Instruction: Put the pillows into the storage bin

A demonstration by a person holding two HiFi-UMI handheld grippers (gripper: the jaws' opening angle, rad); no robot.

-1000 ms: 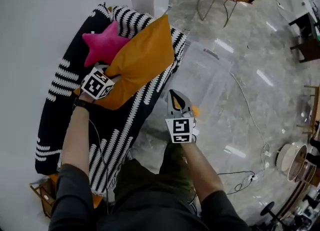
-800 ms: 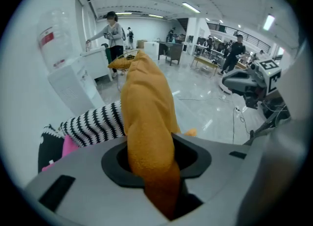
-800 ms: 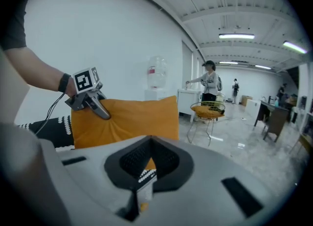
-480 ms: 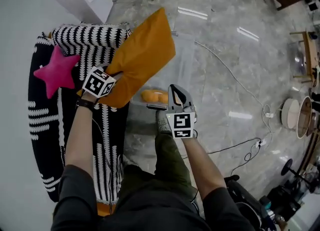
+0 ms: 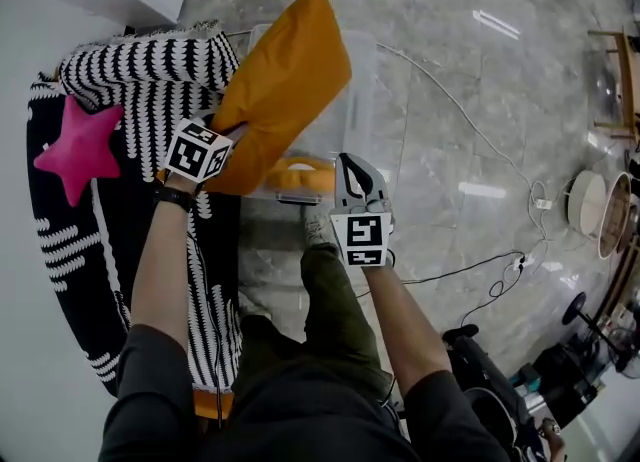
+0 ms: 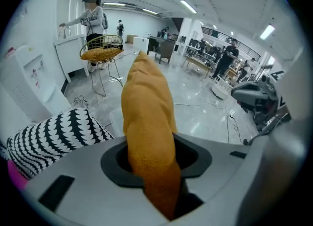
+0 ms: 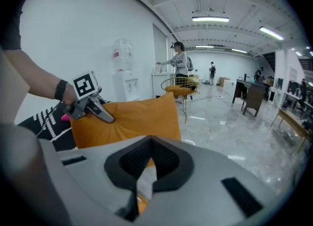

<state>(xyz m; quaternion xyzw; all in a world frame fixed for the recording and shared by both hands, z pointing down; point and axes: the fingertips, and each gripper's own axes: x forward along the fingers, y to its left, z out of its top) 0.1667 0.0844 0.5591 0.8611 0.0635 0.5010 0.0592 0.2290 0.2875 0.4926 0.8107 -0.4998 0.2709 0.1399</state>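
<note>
We have swung the orange pillow (image 5: 290, 80) off the striped sofa (image 5: 140, 80) — it now hangs over the storage bin (image 5: 365, 120), its corner pinched in our left gripper (image 5: 232, 145) (right gripper (image 5: 354, 165) closed, empty). Release looks next.

Orange pillow (image 5: 290, 80): was big and square, held up by one corner, tilted over the bin.
Storage bin (image 5: 362, 100): was clear, open, on the floor (image 5: 450, 130) by the sofa (image 5: 150, 80).
Small orange pillow (image 5: 300, 176): lay inside the bin.
Pink star pillow (image 5: 72, 148): lay flat on the sofa.
</note>
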